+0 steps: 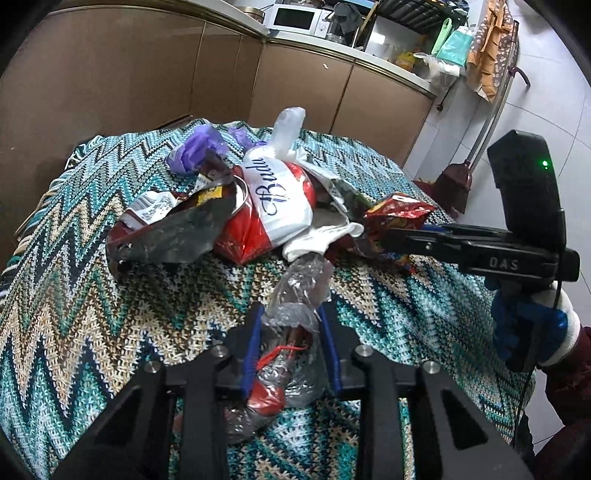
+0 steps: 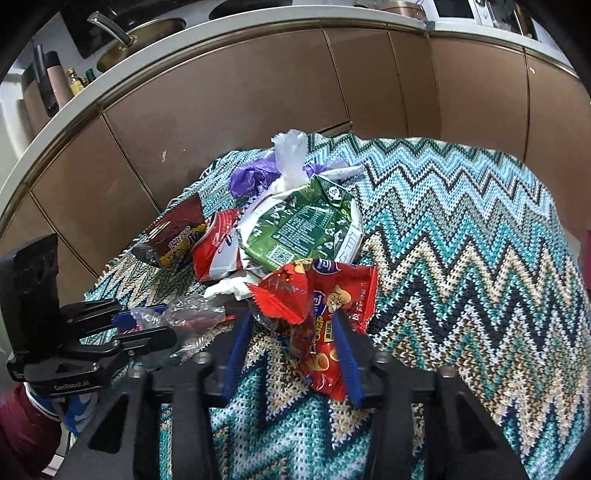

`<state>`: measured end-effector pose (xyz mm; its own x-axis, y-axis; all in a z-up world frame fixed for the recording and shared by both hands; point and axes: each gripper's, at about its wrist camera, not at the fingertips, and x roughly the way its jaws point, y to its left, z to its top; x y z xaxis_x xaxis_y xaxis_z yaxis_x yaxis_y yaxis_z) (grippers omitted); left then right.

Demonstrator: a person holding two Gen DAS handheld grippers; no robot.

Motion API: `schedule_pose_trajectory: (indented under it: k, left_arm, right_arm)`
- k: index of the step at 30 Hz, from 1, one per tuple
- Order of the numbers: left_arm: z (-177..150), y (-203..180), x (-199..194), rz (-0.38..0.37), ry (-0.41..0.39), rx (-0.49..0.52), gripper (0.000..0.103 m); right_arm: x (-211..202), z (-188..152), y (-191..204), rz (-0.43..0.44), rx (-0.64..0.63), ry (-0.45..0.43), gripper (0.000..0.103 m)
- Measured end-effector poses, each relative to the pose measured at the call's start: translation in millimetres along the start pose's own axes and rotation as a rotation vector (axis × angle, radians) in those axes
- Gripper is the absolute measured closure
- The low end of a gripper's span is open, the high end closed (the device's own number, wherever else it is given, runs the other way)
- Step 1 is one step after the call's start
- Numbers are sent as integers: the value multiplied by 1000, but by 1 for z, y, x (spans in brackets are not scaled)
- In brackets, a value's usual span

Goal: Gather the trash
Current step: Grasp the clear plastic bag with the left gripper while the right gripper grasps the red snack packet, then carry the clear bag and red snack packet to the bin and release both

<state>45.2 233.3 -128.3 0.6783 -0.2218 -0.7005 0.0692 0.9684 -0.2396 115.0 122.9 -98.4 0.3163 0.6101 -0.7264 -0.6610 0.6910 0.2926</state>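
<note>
A heap of trash lies on a table under a zigzag knitted cloth [image 1: 92, 295]: a red and white bag with script lettering [image 1: 280, 199], a dark foil wrapper [image 1: 177, 229], a purple bag [image 1: 195, 151] and a green packet [image 2: 306, 225]. My left gripper [image 1: 290, 308] is shut on a crumpled clear plastic wrapper [image 1: 299, 288] at the heap's near edge. From the right wrist view, that left gripper [image 2: 166, 317] reaches in from the left. My right gripper [image 2: 291, 315] is shut on a red snack packet [image 2: 325, 295], and the left wrist view shows the right gripper [image 1: 384, 236] pinching this packet [image 1: 399, 212].
Brown cabinet doors [image 1: 147, 74] run close behind the table under a counter with a microwave [image 1: 295, 18] and a pan [image 2: 140, 37]. A broom [image 1: 458, 177] leans by the tiled wall on the right. A blue and white gloved hand [image 1: 528, 325] holds the right gripper.
</note>
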Motion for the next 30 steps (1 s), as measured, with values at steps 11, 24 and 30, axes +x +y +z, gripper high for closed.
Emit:
schedule_pose_trajectory:
  k: [11,24,30]
  left_arm:
    - [-8,-19,-18,16,-15,2,91]
    - [-22,-51,-95,29,-114,0,91]
    - [-29,-69,-123,60,-134,22,91]
  right_arm:
    - [-52,-14,6,7,9,-63,97]
    - [-145,-54,28,-42,13,-169,97]
    - [-179,-72,34,-59,23,-220,97]
